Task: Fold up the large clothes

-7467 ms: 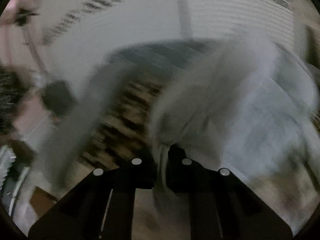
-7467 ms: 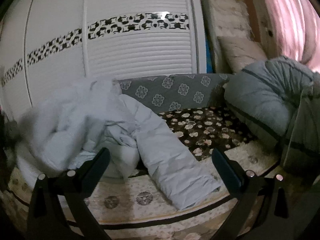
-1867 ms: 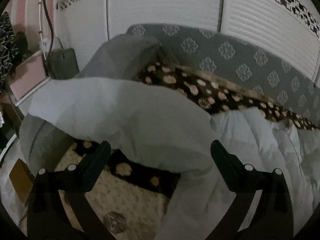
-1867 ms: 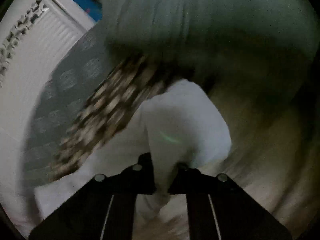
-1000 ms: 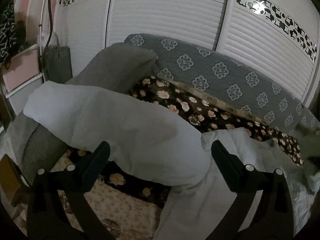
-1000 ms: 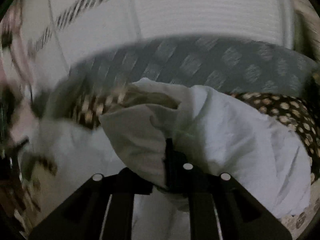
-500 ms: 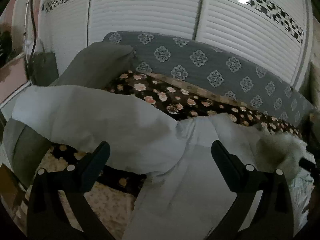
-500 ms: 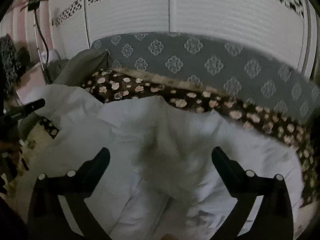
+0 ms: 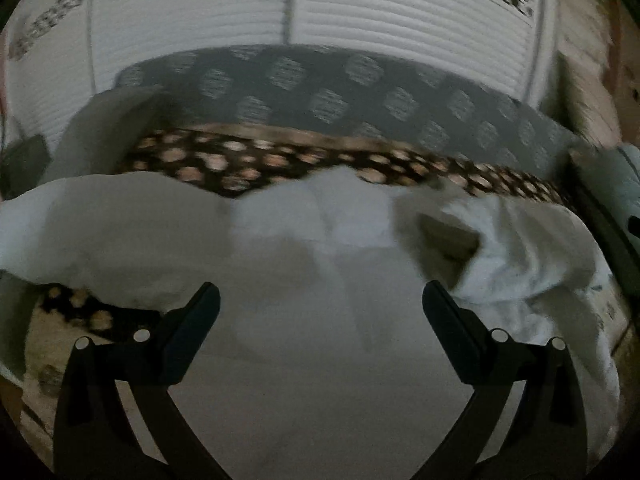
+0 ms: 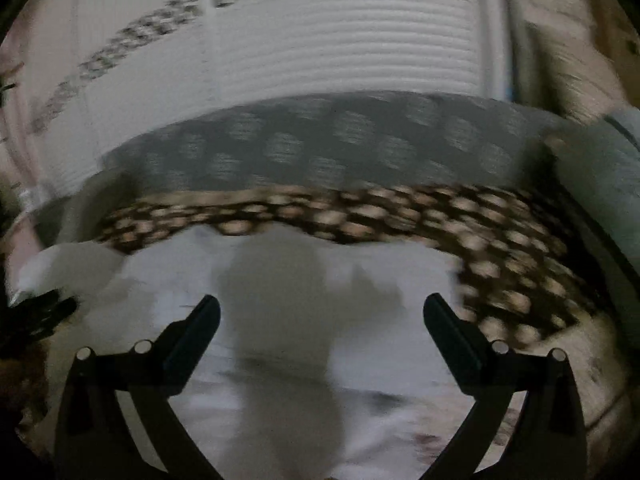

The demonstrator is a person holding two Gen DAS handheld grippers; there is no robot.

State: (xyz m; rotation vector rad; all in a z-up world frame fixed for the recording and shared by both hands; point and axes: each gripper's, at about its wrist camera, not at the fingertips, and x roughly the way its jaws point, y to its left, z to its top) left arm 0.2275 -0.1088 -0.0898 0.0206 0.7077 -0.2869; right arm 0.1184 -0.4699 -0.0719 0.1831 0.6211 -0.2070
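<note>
both hand-held grippers wide, nothing in them — left, right. white garment lies on the bed right ahead of and under both, long axis running left-right. bunched end sits to yr right, so right hand looks nearer.

No legible text, label, brand or number anywhere (both views dim and motion-blurred).

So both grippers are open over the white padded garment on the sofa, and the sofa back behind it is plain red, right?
Not quite. The sofa back is grey with pale medallion motifs, not plain red; both wrist views show it. The rest holds: the left gripper and right gripper are open over the white padded garment.
</note>
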